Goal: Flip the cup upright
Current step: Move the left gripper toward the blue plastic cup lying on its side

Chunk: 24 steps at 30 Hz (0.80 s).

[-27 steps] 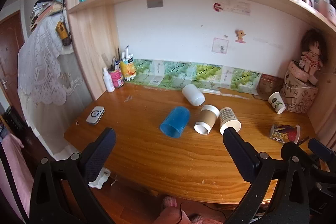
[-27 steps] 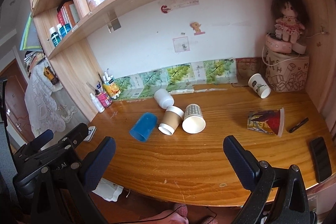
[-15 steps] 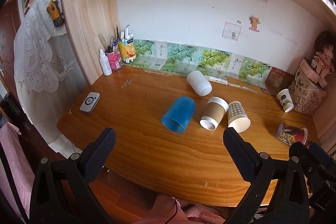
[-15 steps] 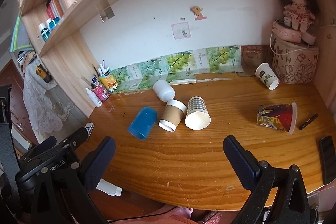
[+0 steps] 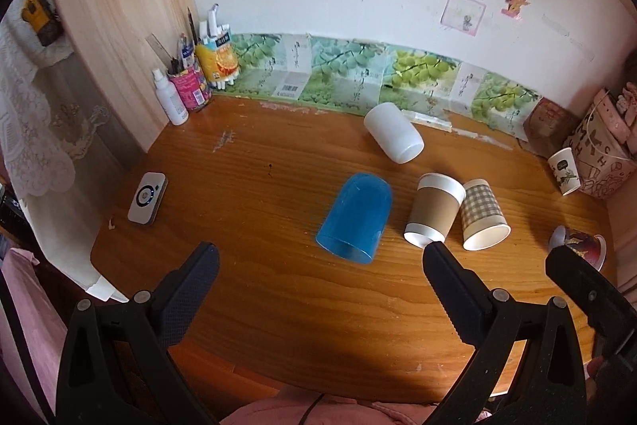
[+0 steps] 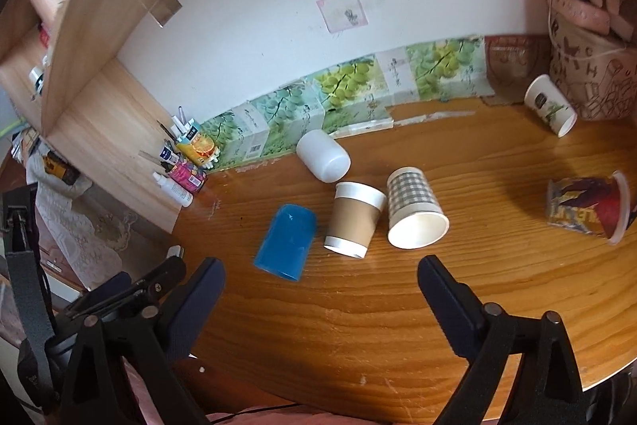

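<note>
Several cups lie on their sides on the wooden desk (image 5: pixel 278 301). A blue plastic cup (image 5: pixel 356 217) (image 6: pixel 287 241) lies mid-desk, mouth toward me. Beside it lie a brown-sleeved paper cup (image 5: pixel 434 214) (image 6: pixel 354 220) and a checked paper cup (image 5: pixel 483 215) (image 6: pixel 416 214). A white cup (image 5: pixel 394 137) (image 6: pixel 323 155) lies behind them. A red printed cup (image 6: pixel 587 208) (image 5: pixel 579 243) lies at the right. My left gripper (image 5: pixel 318 263) is open and empty, just short of the blue cup. My right gripper (image 6: pixel 320 279) is open and empty, near the front edge.
A small printed cup (image 6: pixel 551 105) leans by a patterned box (image 6: pixel 593 82) at the back right. A pen holder (image 5: pixel 190 88), a spray bottle (image 5: pixel 169 98) and a carton stand at the back left. A white remote (image 5: pixel 147 198) lies at the left edge.
Both grippers have moved forward and down toward the desk; the cups look larger and closer. No cup has moved. Both stay open.
</note>
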Each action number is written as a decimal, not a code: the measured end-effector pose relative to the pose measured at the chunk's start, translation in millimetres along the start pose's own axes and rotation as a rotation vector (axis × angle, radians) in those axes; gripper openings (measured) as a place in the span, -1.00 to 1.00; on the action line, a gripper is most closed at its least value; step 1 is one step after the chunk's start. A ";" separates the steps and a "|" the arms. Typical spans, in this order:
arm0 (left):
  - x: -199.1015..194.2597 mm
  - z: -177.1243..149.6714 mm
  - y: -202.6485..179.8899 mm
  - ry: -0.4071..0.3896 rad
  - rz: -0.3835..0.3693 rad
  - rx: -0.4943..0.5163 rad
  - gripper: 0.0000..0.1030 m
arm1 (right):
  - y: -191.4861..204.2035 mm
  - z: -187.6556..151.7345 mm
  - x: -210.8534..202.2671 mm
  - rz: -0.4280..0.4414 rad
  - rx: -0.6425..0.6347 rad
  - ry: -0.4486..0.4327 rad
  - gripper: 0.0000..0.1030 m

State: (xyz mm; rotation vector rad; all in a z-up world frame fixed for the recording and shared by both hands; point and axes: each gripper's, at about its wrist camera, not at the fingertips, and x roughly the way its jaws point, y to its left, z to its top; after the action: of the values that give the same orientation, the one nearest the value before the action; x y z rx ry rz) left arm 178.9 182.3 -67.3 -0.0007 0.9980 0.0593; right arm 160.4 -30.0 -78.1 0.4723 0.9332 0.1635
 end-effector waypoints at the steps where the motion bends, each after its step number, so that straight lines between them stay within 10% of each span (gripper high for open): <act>1: 5.5 3.4 1.3 0.015 -0.005 0.008 0.98 | -0.8 2.7 5.9 0.005 0.021 0.009 0.88; 24: 171.1 38.6 -16.4 0.533 -0.183 0.199 0.98 | -47.5 7.8 124.7 -0.013 0.527 0.284 0.87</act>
State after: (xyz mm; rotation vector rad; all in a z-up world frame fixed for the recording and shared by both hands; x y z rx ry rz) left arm 304.6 175.4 -190.6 0.0780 1.5290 -0.2188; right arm 237.3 -32.7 -187.5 0.9463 1.2626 -0.0334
